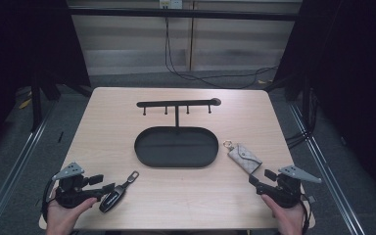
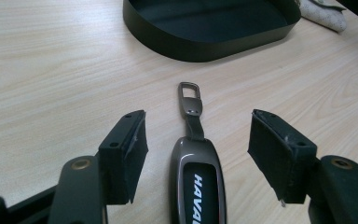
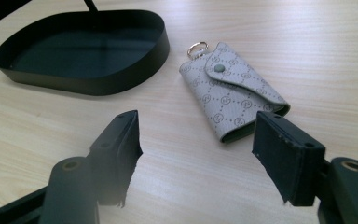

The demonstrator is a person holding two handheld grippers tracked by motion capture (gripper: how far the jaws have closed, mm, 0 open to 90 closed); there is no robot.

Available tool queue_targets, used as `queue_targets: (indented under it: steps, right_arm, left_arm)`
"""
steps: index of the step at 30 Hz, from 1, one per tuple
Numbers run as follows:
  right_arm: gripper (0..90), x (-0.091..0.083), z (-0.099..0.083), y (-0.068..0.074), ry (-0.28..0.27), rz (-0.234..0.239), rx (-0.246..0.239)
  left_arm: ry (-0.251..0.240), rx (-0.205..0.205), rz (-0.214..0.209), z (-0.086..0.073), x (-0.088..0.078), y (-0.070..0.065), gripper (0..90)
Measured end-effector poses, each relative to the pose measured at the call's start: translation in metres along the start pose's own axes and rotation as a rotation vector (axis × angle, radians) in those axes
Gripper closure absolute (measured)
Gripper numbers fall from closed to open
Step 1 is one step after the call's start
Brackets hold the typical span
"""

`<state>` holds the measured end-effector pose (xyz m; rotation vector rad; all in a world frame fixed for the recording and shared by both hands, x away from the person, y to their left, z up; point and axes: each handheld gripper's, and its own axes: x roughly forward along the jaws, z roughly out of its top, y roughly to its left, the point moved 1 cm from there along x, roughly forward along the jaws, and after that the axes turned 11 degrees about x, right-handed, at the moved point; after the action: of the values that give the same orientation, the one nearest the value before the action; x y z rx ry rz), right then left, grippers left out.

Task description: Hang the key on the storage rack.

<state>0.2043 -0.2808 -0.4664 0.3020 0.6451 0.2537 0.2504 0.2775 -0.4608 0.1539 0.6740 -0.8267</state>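
Fingers of your left gripper (image 2: pixel 198 154) stand apart on either side of the car key fob (image 2: pixel 196 184), which lies flat on the counter (image 2: pixel 51 70) with its metal clip (image 2: pixel 189 95) pointing toward the black oval tray (image 2: pixel 205 44). The pads do not touch the fob yet, so nothing is held; you appear lined up along its length so a squeeze would catch its two long sides.

Your right gripper (image 3: pixel 196 154) also has its fingers spread with bare counter between them. The grey patterned key pouch (image 3: pixel 233 95) lies just beyond the tips, its flap snapped shut and its small ring (image 3: pixel 196 46) turned toward the tray. That hand seems to wait near its own item.

From the high view, the fob (image 1: pixel 115 193) sits at the near left, the pouch (image 1: pixel 245 157) right of the tray (image 1: pixel 176 147), and the rack of hooks (image 1: pixel 176 104) rises behind it. Both key items lie with their loops facing the hooks, likely so each can be hung there.
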Motion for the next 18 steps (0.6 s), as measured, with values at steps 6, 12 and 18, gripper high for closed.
queue_targets:
  steps: [6,12,18]
  right_arm:
    - [30.4,0.0031,-0.0014,-0.001,0.042,0.033,-0.002]
    - [28.0,0.0032,-0.0019,-0.0005,0.048,0.062,-0.002]
    - [26.9,0.0024,-0.0023,-0.0002,0.053,0.077,-0.002]
  left_arm:
    - [0.009,0.005,-0.014,0.0003,0.001,-0.0008,38.7]
    - [0.007,0.002,-0.026,0.0009,-0.0002,-0.0013,42.1]
    - [0.007,-0.012,-0.048,0.0041,-0.0017,-0.0041,45.4]
